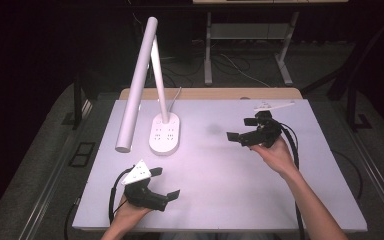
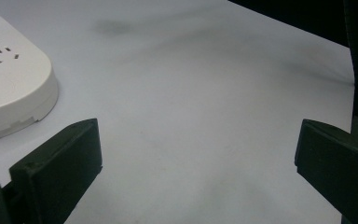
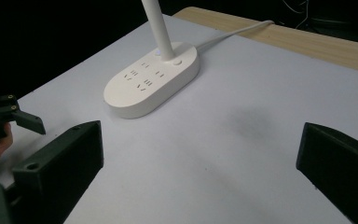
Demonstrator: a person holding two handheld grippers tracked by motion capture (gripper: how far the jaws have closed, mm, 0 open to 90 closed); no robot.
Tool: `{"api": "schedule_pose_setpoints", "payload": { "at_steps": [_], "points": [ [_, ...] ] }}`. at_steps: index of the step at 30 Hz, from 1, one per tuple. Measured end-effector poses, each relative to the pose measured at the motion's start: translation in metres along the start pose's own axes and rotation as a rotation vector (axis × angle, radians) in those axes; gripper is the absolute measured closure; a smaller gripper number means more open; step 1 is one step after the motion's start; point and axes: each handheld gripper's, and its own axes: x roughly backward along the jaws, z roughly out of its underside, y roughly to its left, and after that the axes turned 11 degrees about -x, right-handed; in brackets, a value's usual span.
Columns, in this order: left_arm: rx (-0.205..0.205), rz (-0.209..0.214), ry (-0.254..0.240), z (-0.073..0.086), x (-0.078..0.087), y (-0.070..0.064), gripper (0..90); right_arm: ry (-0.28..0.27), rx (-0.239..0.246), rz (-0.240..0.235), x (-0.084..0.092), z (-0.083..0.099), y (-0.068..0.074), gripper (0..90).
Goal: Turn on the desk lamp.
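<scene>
Lamp (image 1: 145,75) stands at the back left of the white desk (image 1: 220,175). Left claw (image 1: 167,182) sits near its base, right claw (image 1: 240,129) well apart; both gape wide, empty. Lamp head is cut off in the right gripper view.

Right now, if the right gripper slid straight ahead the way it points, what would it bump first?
Probably the white lamp base with its sockets. The right gripper points across bare table toward it, though it may pass just beside it.
</scene>
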Motion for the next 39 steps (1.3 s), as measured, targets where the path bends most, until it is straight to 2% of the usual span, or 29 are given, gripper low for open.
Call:
{"api": "schedule_pose_setpoints", "payload": {
  "at_steps": [14, 26, 34, 39],
  "points": [
    [-0.002, -0.004, 0.000, 0.000, 0.000, -0.001, 0.0, -0.015, -0.039, 0.018, 0.039, 0.044, -0.010, 0.4],
    [-0.010, -0.008, 0.015, 0.000, 0.000, -0.001, 0.0, -0.027, -0.057, 0.040, 0.066, 0.090, -0.003, 0.4],
    [-0.004, -0.013, 0.022, 0.000, 0.000, 0.000, 0.0, -0.042, -0.061, 0.093, 0.075, 0.123, -0.001, 0.3],
    [-0.005, -0.014, 0.022, 0.000, 0.000, 0.000, 0.0, -0.060, -0.080, 0.101, 0.076, 0.138, -0.003, 0.4]
  ]
}}
